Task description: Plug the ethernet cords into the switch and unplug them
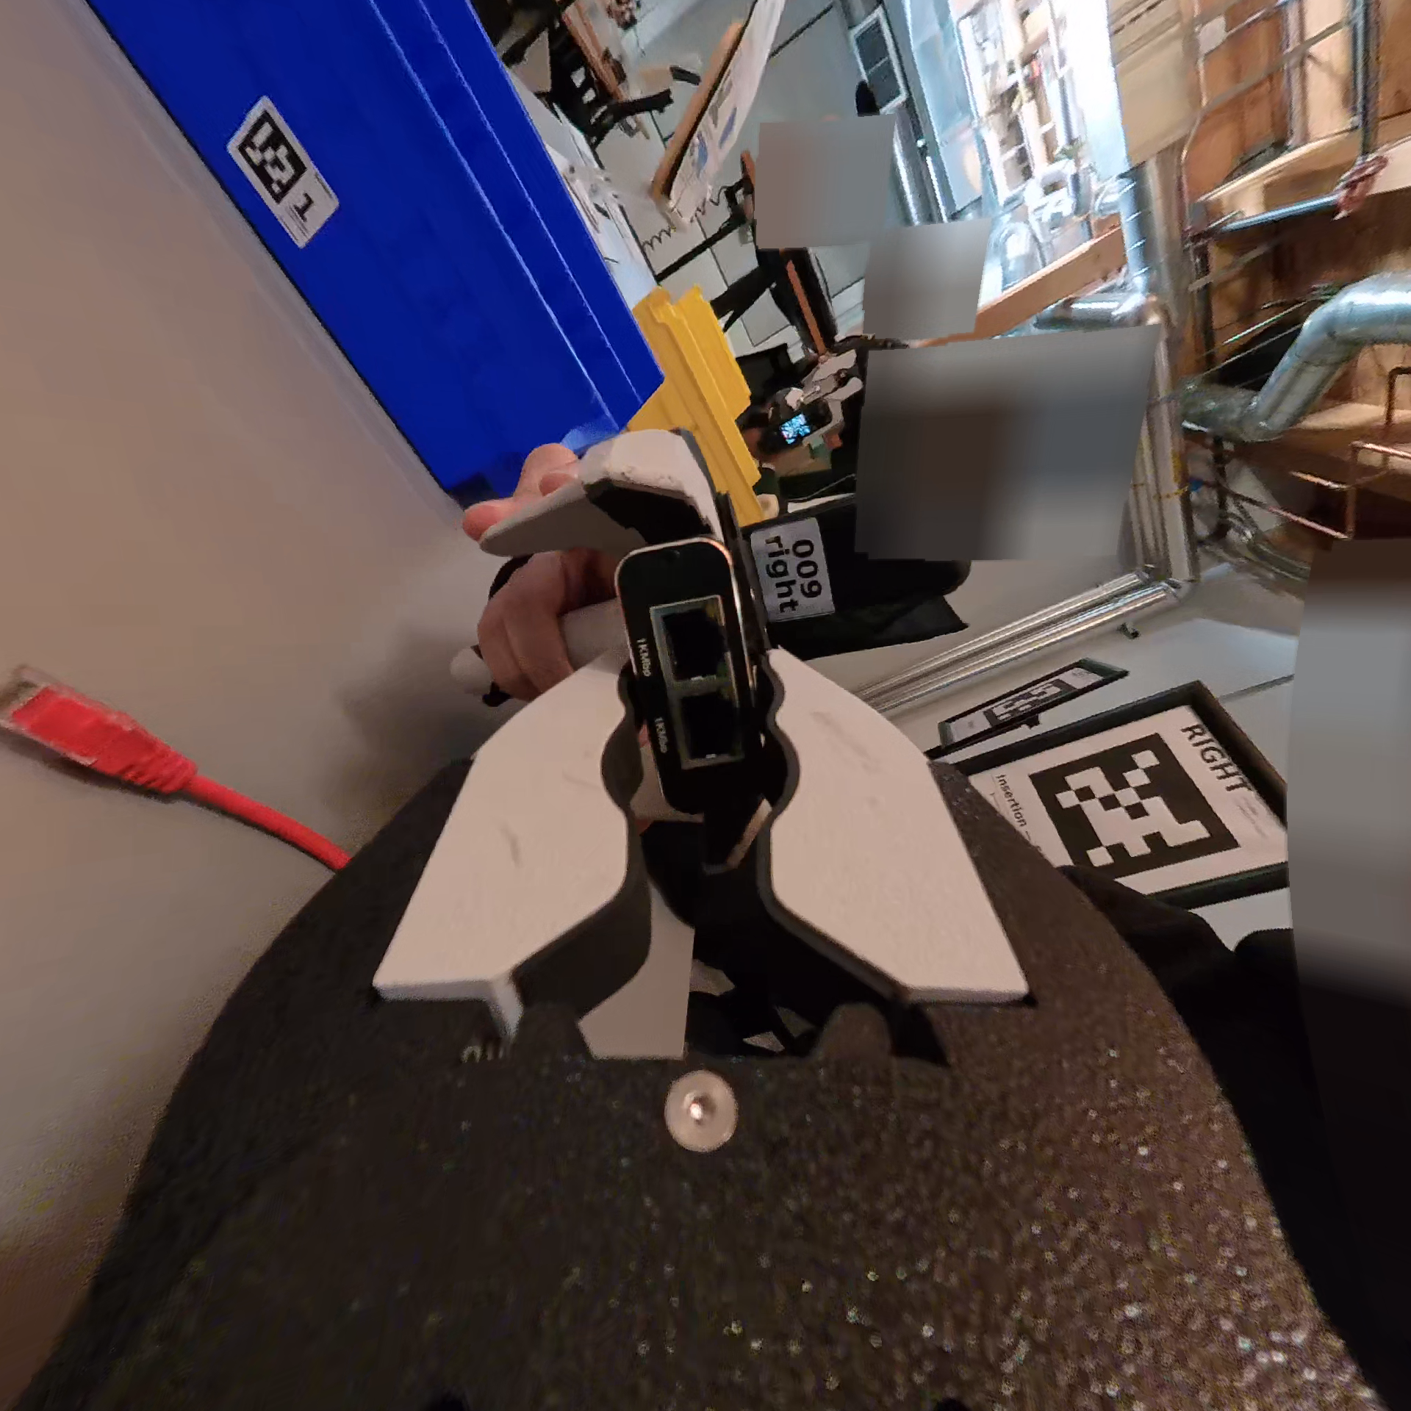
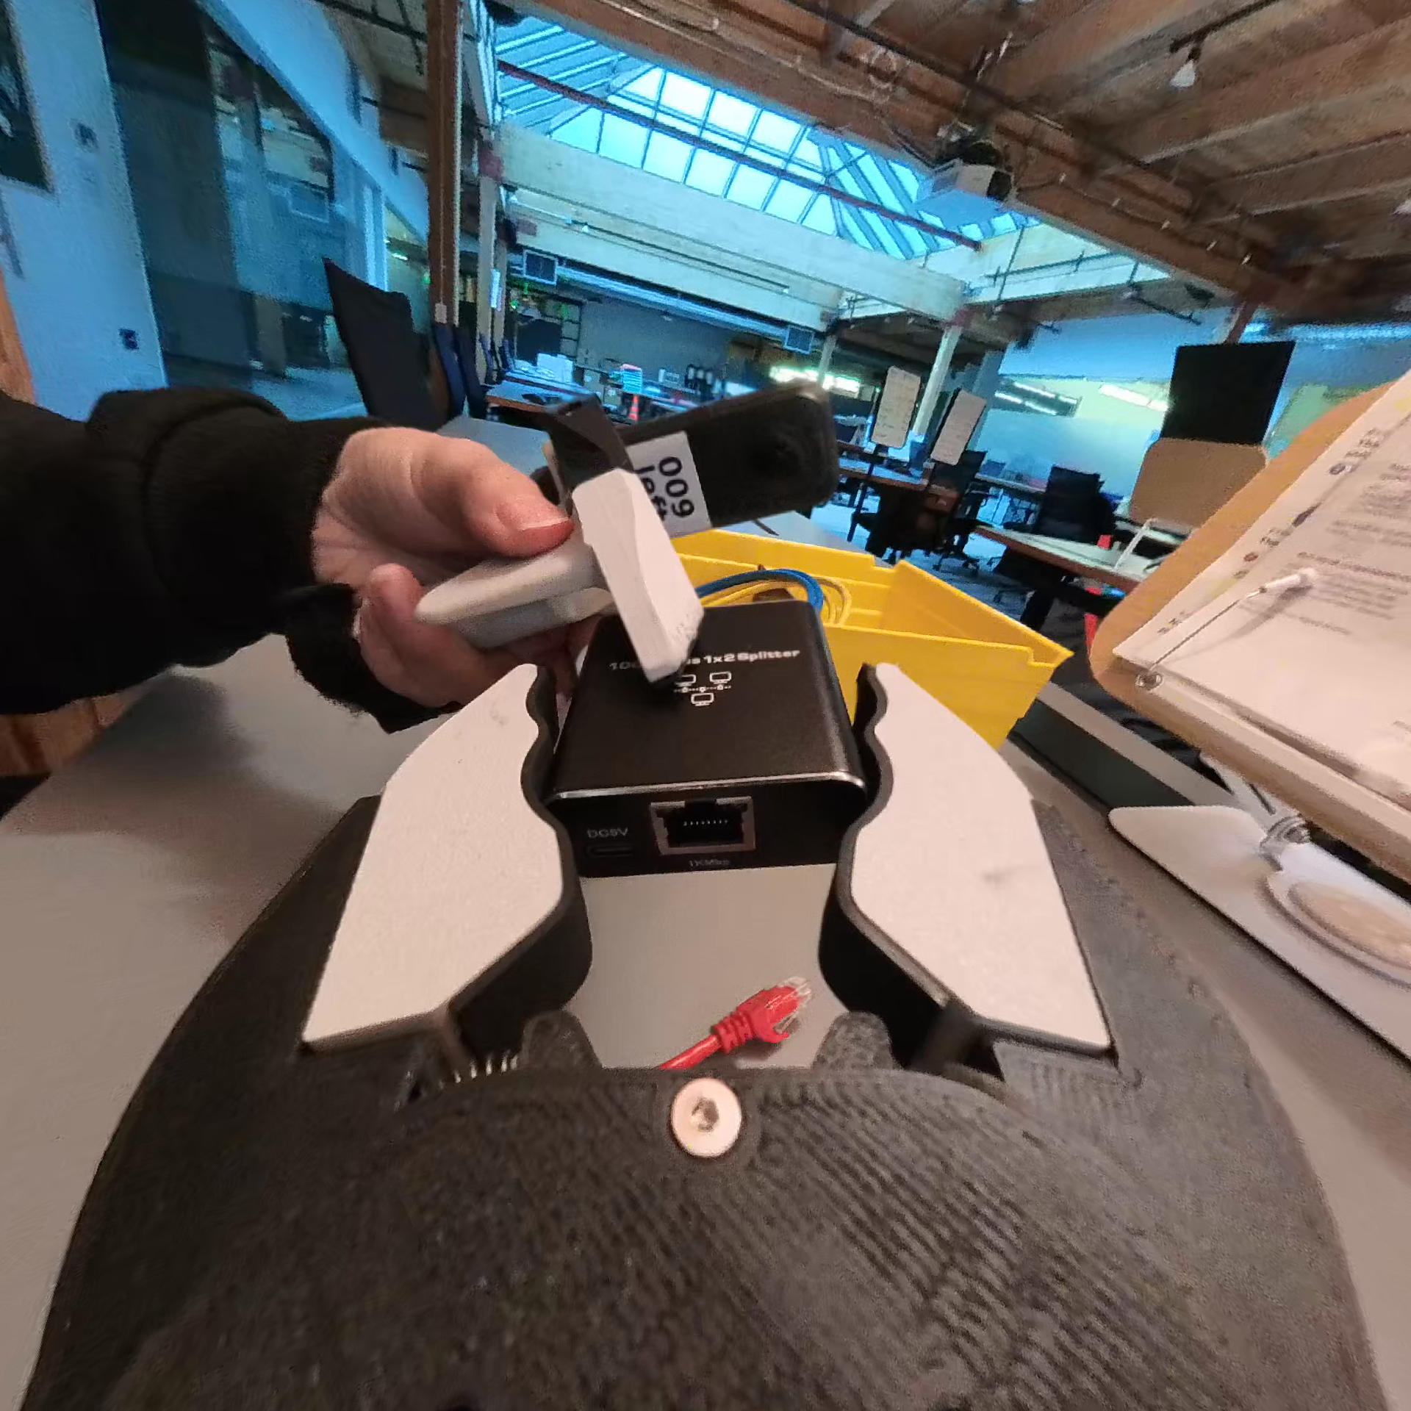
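A: Where's the small black metal switch box (image 2: pixel 706 744)?

B: Off the pale grey tabletop (image 2: pixel 153 802), held up between my two grippers. My right gripper (image 2: pixel 706 771) has its white fingers (image 2: pixel 450 901) clamped on the box's two sides. The single-port end faces that camera, port empty.

A: Left one?

B: In the left wrist view my left gripper (image 1: pixel 699 741) has its fingers (image 1: pixel 534 832) closed on the other end of the same box (image 1: pixel 687 687). The two-port face points at the camera, both ports empty. In the right wrist view one left finger (image 2: pixel 637 584) lies on the top face of the box.

A: Cord?

B: The red ethernet cord with a clear plug (image 1: pixel 114 752) lies loose on the tabletop, unplugged, well apart from the box. The right view shows its plug (image 2: pixel 763 1019) below the box.

A: Anything else?

B: A yellow plastic bin (image 2: pixel 954 657) with blue and yellow cables behind the box, and a big blue plastic crate (image 1: pixel 427 252) on the tabletop.
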`<state>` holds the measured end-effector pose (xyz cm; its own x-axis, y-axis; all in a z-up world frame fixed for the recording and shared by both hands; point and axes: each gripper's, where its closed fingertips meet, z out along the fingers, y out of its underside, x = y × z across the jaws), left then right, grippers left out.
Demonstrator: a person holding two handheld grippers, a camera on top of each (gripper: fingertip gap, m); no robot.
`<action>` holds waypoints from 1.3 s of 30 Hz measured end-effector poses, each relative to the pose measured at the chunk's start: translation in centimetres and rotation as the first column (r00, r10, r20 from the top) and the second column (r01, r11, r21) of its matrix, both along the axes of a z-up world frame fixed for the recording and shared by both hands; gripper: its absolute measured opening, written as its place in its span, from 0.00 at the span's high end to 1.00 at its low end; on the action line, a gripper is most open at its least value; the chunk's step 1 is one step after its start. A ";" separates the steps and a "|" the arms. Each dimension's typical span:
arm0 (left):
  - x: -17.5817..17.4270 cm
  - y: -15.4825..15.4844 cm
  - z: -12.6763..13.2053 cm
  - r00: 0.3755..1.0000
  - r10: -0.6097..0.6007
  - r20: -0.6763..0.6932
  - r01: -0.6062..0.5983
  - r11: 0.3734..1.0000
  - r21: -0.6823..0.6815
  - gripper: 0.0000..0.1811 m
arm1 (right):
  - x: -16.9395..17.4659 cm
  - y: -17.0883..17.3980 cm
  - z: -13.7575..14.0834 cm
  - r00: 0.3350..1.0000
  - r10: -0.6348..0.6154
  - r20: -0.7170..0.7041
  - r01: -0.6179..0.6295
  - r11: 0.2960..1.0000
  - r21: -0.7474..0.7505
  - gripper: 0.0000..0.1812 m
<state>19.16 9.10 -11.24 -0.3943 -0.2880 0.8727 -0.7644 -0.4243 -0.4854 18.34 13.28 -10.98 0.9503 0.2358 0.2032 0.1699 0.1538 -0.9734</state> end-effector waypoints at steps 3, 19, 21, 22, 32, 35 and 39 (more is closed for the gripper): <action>0.2 0.0 0.1 1.000 0.016 -0.019 -0.017 0.999 -0.031 0.87 | 0.2 0.0 -0.1 0.998 -0.037 0.049 0.036 0.999 0.017 0.58; 0.1 -0.1 1.1 0.999 0.036 -0.030 -0.038 0.998 -0.058 0.86 | 0.2 -0.2 0.5 1.000 -0.015 0.007 0.015 0.999 0.050 0.59; 0.2 0.0 1.2 0.999 0.037 -0.034 -0.040 0.997 -0.071 0.86 | 0.3 -0.1 0.3 1.000 -0.017 -0.006 0.017 0.999 0.030 0.59; 0.1 0.1 1.3 0.999 0.033 -0.028 -0.035 0.997 -0.070 0.86 | 0.2 -0.1 0.3 1.000 -0.016 -0.010 0.016 1.000 0.016 0.59; 0.0 0.3 2.1 0.989 0.071 0.133 -0.087 0.989 0.123 0.70 | 1.5 -0.9 1.7 0.990 0.000 -0.144 0.008 0.999 0.054 0.59; -0.4 1.7 1.4 0.976 0.116 0.184 -0.158 0.960 0.233 0.71 | 2.8 -1.7 2.2 0.987 -0.023 -0.161 0.035 0.996 0.076 0.59; -0.8 4.9 -3.9 0.966 0.223 0.133 -0.257 0.758 0.599 0.74 | 5.2 -2.7 2.3 0.979 -0.098 -0.178 0.115 0.990 0.087 0.59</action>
